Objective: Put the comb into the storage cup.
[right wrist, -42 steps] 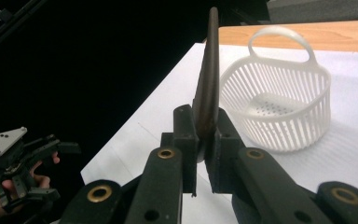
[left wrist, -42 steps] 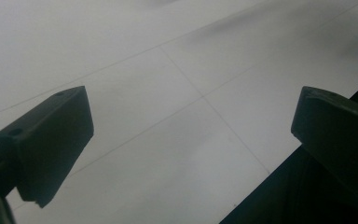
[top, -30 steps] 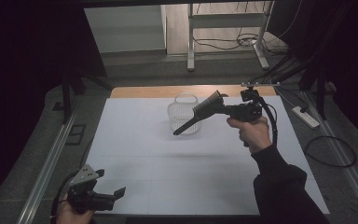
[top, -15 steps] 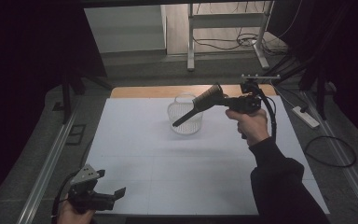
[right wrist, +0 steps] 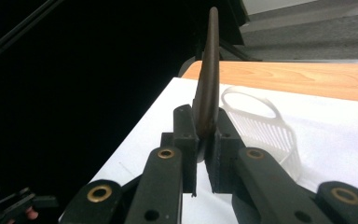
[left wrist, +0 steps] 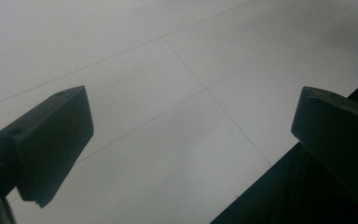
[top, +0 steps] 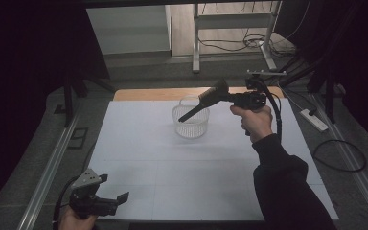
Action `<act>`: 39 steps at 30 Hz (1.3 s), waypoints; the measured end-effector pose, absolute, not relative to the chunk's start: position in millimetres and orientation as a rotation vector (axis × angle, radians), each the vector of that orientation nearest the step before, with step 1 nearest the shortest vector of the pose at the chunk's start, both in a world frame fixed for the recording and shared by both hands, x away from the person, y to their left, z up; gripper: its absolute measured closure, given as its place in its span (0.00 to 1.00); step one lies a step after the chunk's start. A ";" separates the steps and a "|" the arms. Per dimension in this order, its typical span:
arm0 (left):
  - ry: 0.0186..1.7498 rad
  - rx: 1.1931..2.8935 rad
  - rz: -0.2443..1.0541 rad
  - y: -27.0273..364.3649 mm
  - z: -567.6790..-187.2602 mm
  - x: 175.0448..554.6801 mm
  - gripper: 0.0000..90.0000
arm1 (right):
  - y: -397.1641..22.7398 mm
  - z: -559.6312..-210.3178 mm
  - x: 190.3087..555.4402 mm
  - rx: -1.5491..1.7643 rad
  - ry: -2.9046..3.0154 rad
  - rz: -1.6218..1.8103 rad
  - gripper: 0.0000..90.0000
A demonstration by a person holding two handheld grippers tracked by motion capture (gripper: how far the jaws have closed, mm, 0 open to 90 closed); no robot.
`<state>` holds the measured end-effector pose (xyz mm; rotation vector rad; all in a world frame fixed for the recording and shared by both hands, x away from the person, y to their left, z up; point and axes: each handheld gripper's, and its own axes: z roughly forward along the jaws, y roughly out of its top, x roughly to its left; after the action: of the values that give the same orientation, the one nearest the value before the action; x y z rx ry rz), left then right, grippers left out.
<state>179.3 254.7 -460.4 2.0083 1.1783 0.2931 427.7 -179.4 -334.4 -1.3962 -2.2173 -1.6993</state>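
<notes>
My right gripper [top: 226, 96] is shut on a dark brown wooden utensil [top: 206, 101] and holds it in the air above the far middle of the table. The utensil slants down to the left, and its thin end hangs over a white slotted plastic basket [top: 190, 126]. In the right gripper view the utensil [right wrist: 208, 88] rises edge-on from between the clamped jaws, with the basket [right wrist: 266, 131] behind it. My left gripper [top: 113, 188] rests at the table's front left corner. Its jaws stand wide apart over bare white table [left wrist: 177, 79], with nothing between them.
A white sheet [top: 143, 153] covers the table, with a wooden strip [top: 143, 94] along its far edge. Metal rails [top: 48, 167] run down both sides. A power strip [top: 315, 120] and cables lie on the floor at the right.
The right gripper has lifted the utensil a little, so its thin end now hangs higher over the basket. The left gripper has stayed put.
</notes>
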 end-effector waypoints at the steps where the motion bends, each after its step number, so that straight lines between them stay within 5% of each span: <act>1: 1.178 2.010 0.292 254.7 -460.4 179.4 0.00 | -179.4 -334.7 429.2 -1.401 -2.219 -1.698 0.93; 39: 1.194 2.022 0.275 254.8 -461.0 181.7 0.00 | -159.0 -360.7 462.5 -1.509 -2.259 -1.652 0.93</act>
<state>181.7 254.8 -461.0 2.0219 1.1943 0.2746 462.5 -159.0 -360.7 -1.5093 -2.2586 -1.6522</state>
